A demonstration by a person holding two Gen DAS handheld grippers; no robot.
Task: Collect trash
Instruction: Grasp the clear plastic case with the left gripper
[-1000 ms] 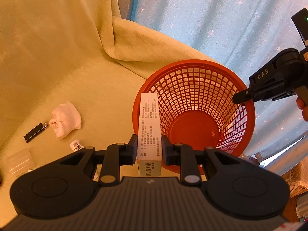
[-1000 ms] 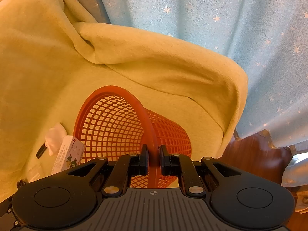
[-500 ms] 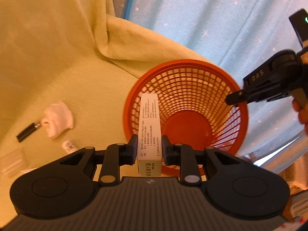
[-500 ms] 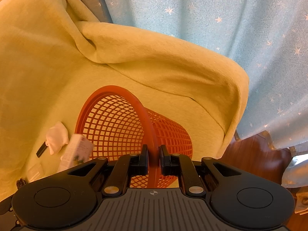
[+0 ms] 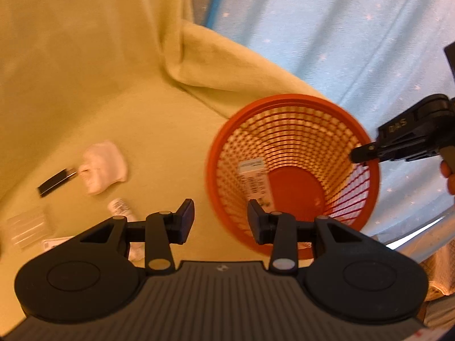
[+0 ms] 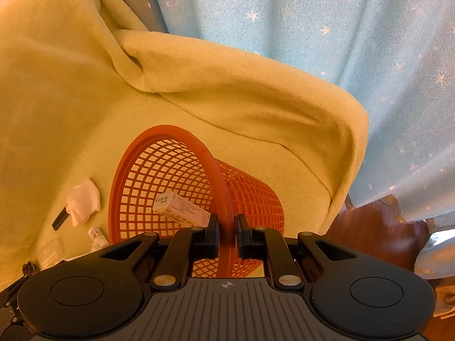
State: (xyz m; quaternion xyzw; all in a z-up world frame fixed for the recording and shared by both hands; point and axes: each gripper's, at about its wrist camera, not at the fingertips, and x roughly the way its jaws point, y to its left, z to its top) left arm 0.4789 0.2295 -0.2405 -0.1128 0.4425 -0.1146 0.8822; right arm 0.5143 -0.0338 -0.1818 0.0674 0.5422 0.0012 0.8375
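Left gripper (image 5: 220, 217): jaws wide apart, nothing between them. Right gripper (image 6: 226, 234): jaws closed on the near rim of the basket (image 6: 210, 159), holding it tilted with its mouth toward the left gripper.

Basket contents: one box (image 5: 256, 182). In the left view it lies inside the mesh wall, just ahead of the right finger (image 5: 256, 221), with its long axis running from the rim toward the basket floor. No other item is visible in the basket.

Remaining trash lies on the yellow cloth (image 5: 85, 71), ahead and to the left of the left gripper:
- Vial (image 5: 121, 209): nearest item, just ahead of the left finger (image 5: 186, 217), partly hidden by the gripper body. Long axis runs toward the upper left.
- Tissue (image 5: 103, 166): crumpled, farther ahead and left.
- Black stick (image 5: 55, 183): touching or just beside the tissue's left edge.
- Clear packet (image 5: 27, 226): far left, blurred.

Judgement: the left gripper is the nearer and the only free tool. The next pickup calls for a swing left, away from the basket, with the jaws set across the chosen item's short axis. The right gripper needs to keep the basket steady.
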